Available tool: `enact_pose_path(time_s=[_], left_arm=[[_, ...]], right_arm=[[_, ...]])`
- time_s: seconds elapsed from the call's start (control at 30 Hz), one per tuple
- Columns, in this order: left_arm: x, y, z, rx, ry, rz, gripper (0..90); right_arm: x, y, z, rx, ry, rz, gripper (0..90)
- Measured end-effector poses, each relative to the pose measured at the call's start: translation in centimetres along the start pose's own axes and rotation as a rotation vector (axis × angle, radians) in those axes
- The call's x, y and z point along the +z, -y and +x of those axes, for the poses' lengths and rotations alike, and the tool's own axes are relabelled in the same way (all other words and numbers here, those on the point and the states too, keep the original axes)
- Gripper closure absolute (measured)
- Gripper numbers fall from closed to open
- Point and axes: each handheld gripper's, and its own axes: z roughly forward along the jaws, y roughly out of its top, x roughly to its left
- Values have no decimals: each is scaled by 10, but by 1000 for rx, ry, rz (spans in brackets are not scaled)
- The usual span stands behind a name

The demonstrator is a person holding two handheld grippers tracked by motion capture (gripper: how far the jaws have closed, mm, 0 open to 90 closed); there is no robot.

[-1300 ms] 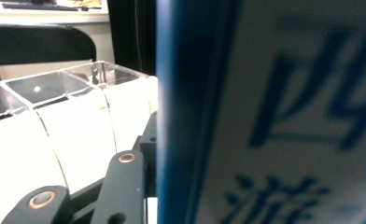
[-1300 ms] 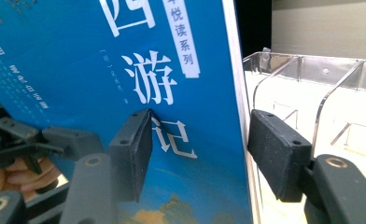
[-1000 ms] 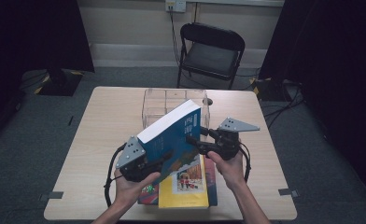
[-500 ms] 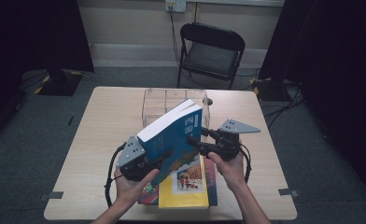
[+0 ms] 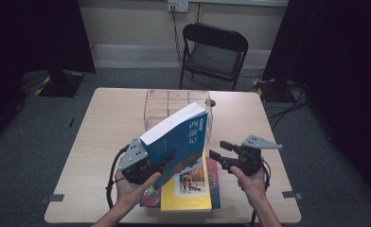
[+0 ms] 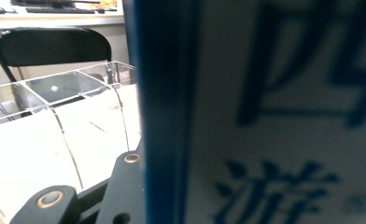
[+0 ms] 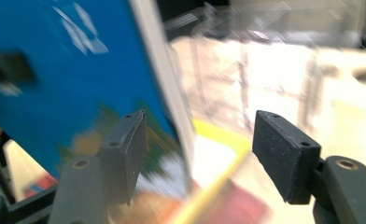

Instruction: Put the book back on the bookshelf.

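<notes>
Wooden table (image 5: pixel 103 123), with a black chair (image 5: pixel 215 49) standing beyond its far edge. Clear divided bin (image 5: pixel 167 106) at table's middle, toward the far side. Blue book (image 5: pixel 176 139) raised off the table and tilted, white page edge up and to the left, near the bin's near wall. Yellow book (image 5: pixel 188 191) flat below it at the near edge, atop a red book (image 5: pixel 214 182) and another, its cover hard to tell. Left gripper (image 5: pixel 156 166) clamped on the blue book's near lower part, jaws just tightened on it. Right gripper (image 5: pixel 215 150) just right of the blue book, apart from it, jaws just widened, holding nothing.
</notes>
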Motion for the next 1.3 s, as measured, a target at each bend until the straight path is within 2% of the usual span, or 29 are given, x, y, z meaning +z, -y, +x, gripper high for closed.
enact_pose_path(time_s=[0.03, 0.07, 0.1, 0.13, 0.17, 0.2, 0.33, 0.37, 0.4, 0.43, 0.47, 0.5, 0.57, 0.63, 0.67, 0.7, 0.73, 0.77, 0.87, 0.93, 1.0, 1.07, 1.1, 1.13, 1.17, 1.23, 1.3], left_arm=[[0, -1, 3, -13, 5, 1, 621], [0, -1, 3, -13, 5, 1, 621], [0, -1, 5, -23, -1, 3, 621], [0, -1, 6, -30, -3, 3, 621], [-1, -1, 11, -57, -13, 1, 622], [-1, -1, 11, -57, -13, 1, 622], [-7, -2, 20, -75, -41, 6, 622], [-10, -2, 26, -83, -45, 5, 622], [-10, -2, 26, -83, -45, 5, 622], [-14, -4, 29, -79, -60, 2, 622], [-14, -4, 29, -79, -60, 2, 623], [-18, -6, 32, -61, -72, -5, 623], [-20, -6, 32, -58, -81, -11, 622], [-23, -8, 32, -65, -101, -11, 622], [-25, -9, 34, -74, -106, -6, 623], [-25, -9, 36, -77, -108, -11, 623], [-25, -9, 36, -77, -108, -11, 623], [-27, -11, 39, -103, -109, -14, 623], [-29, -14, 41, -98, -125, -21, 623], [-32, -17, 44, -86, -140, -25, 623], [-36, -22, 50, -107, -159, -40, 623], [-38, -23, 52, -110, -169, -43, 623], [-39, -25, 54, -109, -179, -46, 623], [-39, -27, 55, -105, -186, -49, 623], [-39, -29, 58, -91, -197, -49, 623], [-39, -32, 63, -87, -217, -48, 623], [-38, -33, 69, -100, -233, -51, 623]], right_arm=[[-7, 14, -11, 32, 25, 21, 353], [-7, 14, -11, 32, 25, 21, 353], [-12, 27, -21, 59, 55, 45, 343], [-12, 27, -21, 59, 55, 45, 343], [-17, 38, -29, 71, 87, 81, 332], [-17, 38, -29, 71, 87, 81, 332], [-24, 56, -43, 56, 167, 162, 298], [-24, 59, -45, 58, 174, 176, 296], [-24, 59, -45, 58, 174, 176, 296], [-23, 67, -50, 60, 187, 220, 295], [-23, 67, -50, 60, 187, 220, 295], [-21, 73, -53, 54, 205, 257, 293], [-19, 76, -54, 58, 214, 271, 289], [-14, 81, -59, 56, 224, 300, 250], [-8, 84, -63, 77, 239, 347, 198], [-5, 84, -63, 72, 276, 376, 205], [-5, 84, -63, 72, 276, 376, 205], [-2, 86, -62, 32, 308, 401, 200], [-1, 88, -62, 14, 301, 410, 184], [1, 90, -61, 7, 318, 418, 175], [1, 91, -61, -5, 326, 414, 175], [1, 92, -61, -7, 337, 407, 174], [2, 96, -60, -31, 365, 382, 175], [2, 96, -60, -31, 365, 382, 175], [4, 100, -58, -66, 383, 356, 164], [4, 101, -59, -71, 381, 339, 163], [4, 101, -59, -70, 380, 338, 163]])
